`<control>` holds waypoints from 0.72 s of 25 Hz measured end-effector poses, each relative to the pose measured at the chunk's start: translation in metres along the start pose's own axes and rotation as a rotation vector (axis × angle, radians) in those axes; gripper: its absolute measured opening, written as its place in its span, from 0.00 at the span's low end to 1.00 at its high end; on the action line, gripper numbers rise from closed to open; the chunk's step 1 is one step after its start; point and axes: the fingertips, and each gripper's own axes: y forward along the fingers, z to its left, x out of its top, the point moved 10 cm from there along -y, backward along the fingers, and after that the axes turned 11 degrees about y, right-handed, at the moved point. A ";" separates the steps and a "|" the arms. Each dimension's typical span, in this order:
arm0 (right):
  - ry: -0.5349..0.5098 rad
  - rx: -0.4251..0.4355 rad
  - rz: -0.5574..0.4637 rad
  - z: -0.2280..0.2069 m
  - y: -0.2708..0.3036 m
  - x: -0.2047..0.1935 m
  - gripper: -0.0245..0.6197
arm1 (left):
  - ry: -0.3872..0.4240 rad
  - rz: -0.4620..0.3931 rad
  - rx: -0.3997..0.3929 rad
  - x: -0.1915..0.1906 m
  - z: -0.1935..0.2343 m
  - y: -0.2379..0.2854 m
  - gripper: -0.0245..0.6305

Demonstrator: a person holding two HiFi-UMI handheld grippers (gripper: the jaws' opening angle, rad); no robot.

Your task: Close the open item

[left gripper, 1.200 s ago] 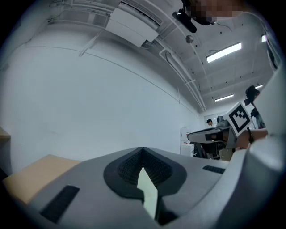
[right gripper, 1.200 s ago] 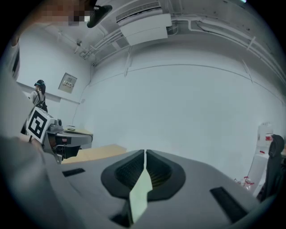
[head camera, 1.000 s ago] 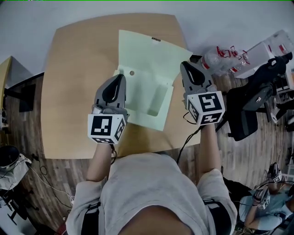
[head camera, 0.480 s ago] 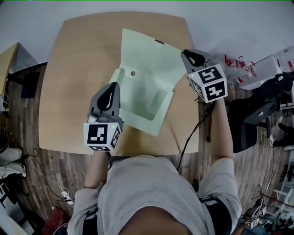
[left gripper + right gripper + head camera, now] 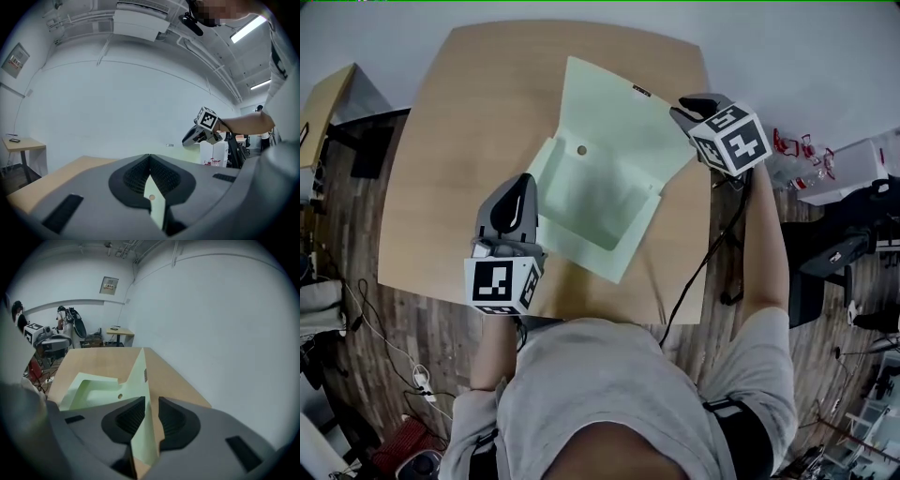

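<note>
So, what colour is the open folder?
The folder is pale green, clearest in the head view.

No wording can be read anywhere in this room. The pale green folder (image 5: pixel 609 141) on the table carries a small dark tag (image 5: pixel 639 91) near its flap's far edge, too small to make out. To either side of the folder, the cube (image 5: pixel 502 284) on the left gripper (image 5: pixel 525 181) and the cube (image 5: pixel 733 138) on the right gripper (image 5: pixel 680 108) show black-and-white square markers, which are patterns rather than letters. On the wall beyond the folder hangs a framed notice (image 5: pixel 110 285), its print too fine to read.
</note>
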 end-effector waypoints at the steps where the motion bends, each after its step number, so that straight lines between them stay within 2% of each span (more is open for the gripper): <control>1: -0.002 0.014 0.015 -0.001 0.003 0.001 0.18 | -0.001 0.003 0.007 -0.001 0.001 -0.001 0.06; 6: -0.017 0.042 0.058 -0.002 0.014 -0.001 0.17 | -0.004 0.016 0.028 -0.005 0.003 -0.005 0.06; 7: -0.020 0.046 0.059 -0.001 0.015 -0.002 0.12 | -0.005 0.018 0.030 -0.005 0.003 -0.005 0.06; 10: -0.018 0.068 0.054 0.001 0.016 -0.003 0.08 | -0.008 0.021 0.030 -0.007 0.005 -0.006 0.06; 18: -0.016 0.129 0.056 0.015 0.008 0.000 0.06 | -0.014 0.011 0.014 -0.011 0.017 -0.009 0.06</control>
